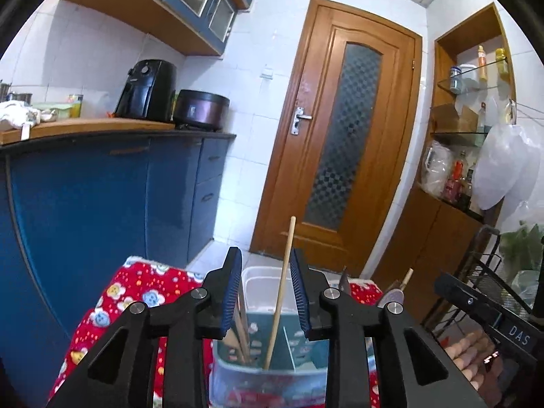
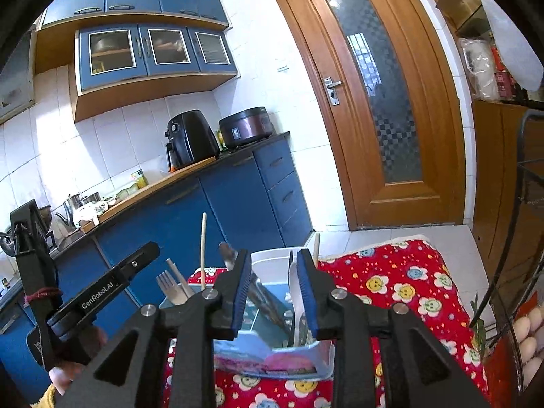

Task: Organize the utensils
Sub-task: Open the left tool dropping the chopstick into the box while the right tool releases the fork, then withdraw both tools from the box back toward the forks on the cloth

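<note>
A teal utensil holder [image 1: 292, 346] stands on a red flowered cloth [image 1: 112, 306]. A wooden chopstick [image 1: 282, 292] rises from it between the blue pads of my left gripper [image 1: 266, 251]. The pads stand apart from the chopstick, so that gripper is open. Other wooden handles [image 1: 239, 333] lean at the holder's left. In the right wrist view my right gripper [image 2: 273, 253] is open over the holder [image 2: 272, 357]. A white spoon [image 2: 295, 289] and a metal utensil [image 2: 231, 255] stand between its fingers without being pinched. A fork [image 2: 166, 282] and a chopstick [image 2: 203, 251] stand further left.
A white plastic tub [image 1: 261, 289] sits behind the holder. Blue cabinets [image 1: 102, 204] carry a counter with a black air fryer [image 1: 146, 91] and a cooker [image 1: 200, 108]. A wooden door [image 1: 340, 136] lies ahead. A black wire rack [image 1: 493, 272] stands at the right.
</note>
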A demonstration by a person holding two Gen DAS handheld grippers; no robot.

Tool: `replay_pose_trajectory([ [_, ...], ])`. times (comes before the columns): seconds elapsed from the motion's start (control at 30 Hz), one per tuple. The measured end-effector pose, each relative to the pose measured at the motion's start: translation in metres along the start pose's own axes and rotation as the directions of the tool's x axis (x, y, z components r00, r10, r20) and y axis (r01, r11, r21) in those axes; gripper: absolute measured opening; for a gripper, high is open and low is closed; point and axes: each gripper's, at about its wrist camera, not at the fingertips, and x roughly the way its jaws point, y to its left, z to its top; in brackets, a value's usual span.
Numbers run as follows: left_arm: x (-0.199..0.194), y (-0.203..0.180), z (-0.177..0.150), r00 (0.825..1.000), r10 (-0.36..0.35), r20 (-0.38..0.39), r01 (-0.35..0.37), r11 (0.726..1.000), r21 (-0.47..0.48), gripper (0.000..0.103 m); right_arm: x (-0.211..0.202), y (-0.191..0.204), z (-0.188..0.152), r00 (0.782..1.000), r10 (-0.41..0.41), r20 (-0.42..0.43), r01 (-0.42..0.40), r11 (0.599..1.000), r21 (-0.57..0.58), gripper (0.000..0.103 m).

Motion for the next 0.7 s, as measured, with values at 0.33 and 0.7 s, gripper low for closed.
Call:
replay_pose_trajectory([
  [0.33,-0.035,0.004,-0.011,0.998,-0.002,-0.055,0.003,1.000,0.014,0.030,-0.019,0.006,-0.020,0.999,-0.001,-0.047,0.003,1.000,0.030,0.031],
  [0.7,-0.057,0.014,-0.036,0.987,-0.026,-0.160,0.024,1.000,-0.012,0.030,-0.031,0.003,-0.045,0.994,0.016,-0.105,-0.007,0.997,0.080,0.031],
])
